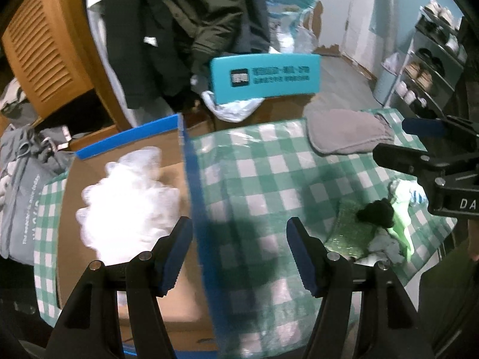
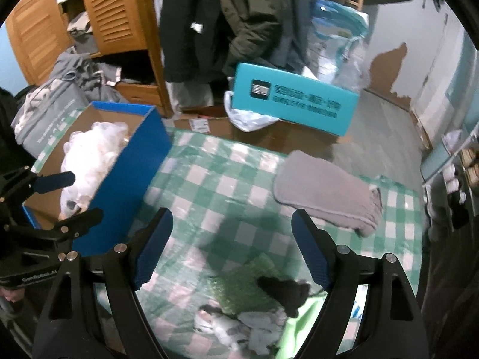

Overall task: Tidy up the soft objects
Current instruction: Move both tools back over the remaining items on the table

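A blue cardboard box (image 1: 191, 179) (image 2: 131, 173) stands on the left of a green-checked tablecloth (image 1: 263, 161) (image 2: 215, 179) and holds a white fluffy bundle (image 1: 128, 200) (image 2: 92, 155). My left gripper (image 1: 239, 239) (image 2: 77, 197) hangs open over the box's right wall with nothing between its fingers. A folded grey cloth (image 1: 347, 134) (image 2: 326, 191) lies at the far right. My right gripper (image 2: 232, 233) (image 1: 398, 140) is open and empty above a small heap: a black soft piece (image 2: 284, 293) (image 1: 375, 212), a glittery green pouch (image 2: 239, 287), pale socks (image 2: 239, 326) and a light-green cloth (image 2: 302, 323).
Behind the table a teal carton (image 1: 269, 77) (image 2: 293, 104) rests on brown boxes, with dark coats (image 1: 185, 30) hanging above. A slatted wooden wardrobe (image 1: 45, 48) and a grey bag (image 2: 51, 110) stand at the left, a shoe rack (image 1: 428, 59) at the right.
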Tool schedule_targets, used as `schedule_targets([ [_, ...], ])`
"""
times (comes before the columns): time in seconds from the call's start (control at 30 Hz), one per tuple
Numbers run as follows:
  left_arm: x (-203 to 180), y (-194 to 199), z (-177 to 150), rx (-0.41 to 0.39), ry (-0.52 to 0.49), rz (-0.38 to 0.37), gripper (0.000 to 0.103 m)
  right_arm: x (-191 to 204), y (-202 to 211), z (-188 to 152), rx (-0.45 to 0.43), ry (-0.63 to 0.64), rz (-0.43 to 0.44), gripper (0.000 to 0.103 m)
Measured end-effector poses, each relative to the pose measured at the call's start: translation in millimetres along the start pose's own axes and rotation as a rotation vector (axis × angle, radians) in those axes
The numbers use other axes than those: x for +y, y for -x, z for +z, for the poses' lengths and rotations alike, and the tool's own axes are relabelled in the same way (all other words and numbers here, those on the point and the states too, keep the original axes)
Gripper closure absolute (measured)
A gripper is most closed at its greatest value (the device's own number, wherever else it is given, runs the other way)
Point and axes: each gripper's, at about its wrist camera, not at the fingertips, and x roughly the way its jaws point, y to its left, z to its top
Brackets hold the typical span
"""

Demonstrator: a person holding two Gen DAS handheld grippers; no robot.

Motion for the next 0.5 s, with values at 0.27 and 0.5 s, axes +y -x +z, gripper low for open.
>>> schedule_targets([
  [0.27,-38.0,-23.8,3.1,0.059,-0.063,-0.040,0.034,-38.5,-4.1,-21.6,0.037,-0.069,-0.022,0.021],
  [0.5,-64.8,-49.9,2.2,0.116,-0.113,-0.069,0.034,-59.9,-15.9,-42.0,0.088,-0.096,-0.029,0.021],
])
